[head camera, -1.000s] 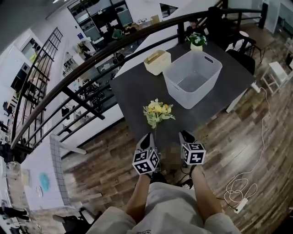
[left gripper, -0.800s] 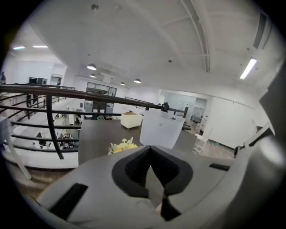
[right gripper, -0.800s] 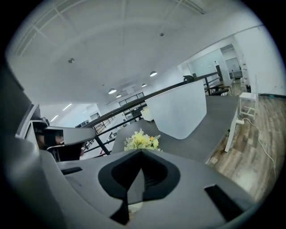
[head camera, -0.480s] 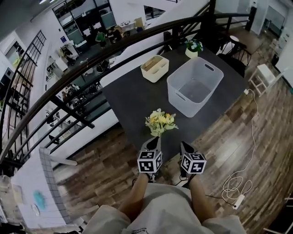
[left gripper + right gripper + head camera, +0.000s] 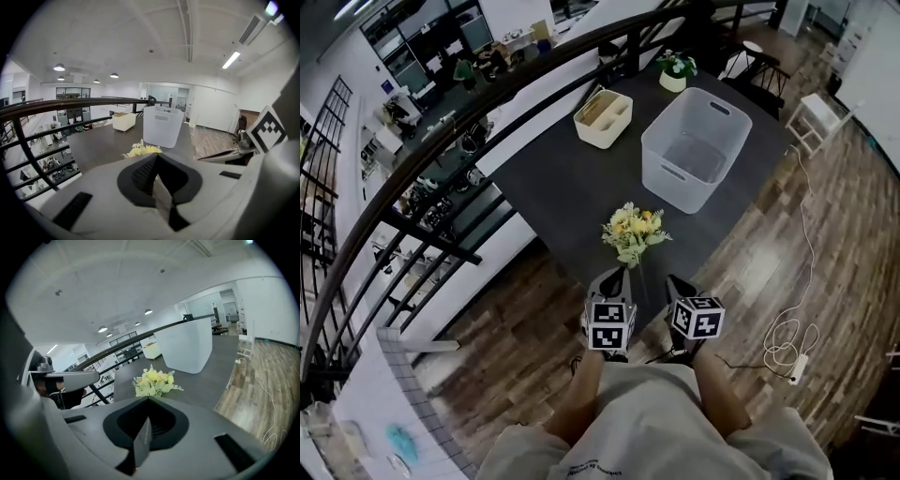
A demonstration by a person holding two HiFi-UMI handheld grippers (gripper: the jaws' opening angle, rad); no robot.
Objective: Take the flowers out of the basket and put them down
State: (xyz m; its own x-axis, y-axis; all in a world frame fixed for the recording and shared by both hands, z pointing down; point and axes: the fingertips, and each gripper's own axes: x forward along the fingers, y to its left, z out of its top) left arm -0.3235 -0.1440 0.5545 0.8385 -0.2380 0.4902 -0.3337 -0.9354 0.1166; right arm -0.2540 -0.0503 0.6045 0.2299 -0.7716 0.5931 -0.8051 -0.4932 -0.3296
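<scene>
A small bunch of yellow flowers point(image 5: 633, 232) lies on the dark table point(image 5: 562, 178) near its front corner, its stem pointing toward me. The flowers also show just past the jaw tips in the left gripper view point(image 5: 140, 150) and the right gripper view point(image 5: 153, 382). The white plastic basket point(image 5: 694, 145) stands empty farther back on the table. My left gripper point(image 5: 616, 275) is shut just left of the stem's end, with nothing seen between its jaws point(image 5: 156, 157). My right gripper point(image 5: 675, 281) is shut and empty to the stem's right point(image 5: 148, 399).
A cream box point(image 5: 603, 117) of wooden pieces and a small potted plant point(image 5: 676, 68) stand at the table's far side. A black railing point(image 5: 441, 141) runs along the left. On the wooden floor to the right are a white stool point(image 5: 811, 122) and a cable with a power strip point(image 5: 787, 342).
The head view has swung, so the table sits higher and more to the right. The left gripper's marker cube has rolled squarer. The flowers stay flat on the table, between the two gripper tips.
</scene>
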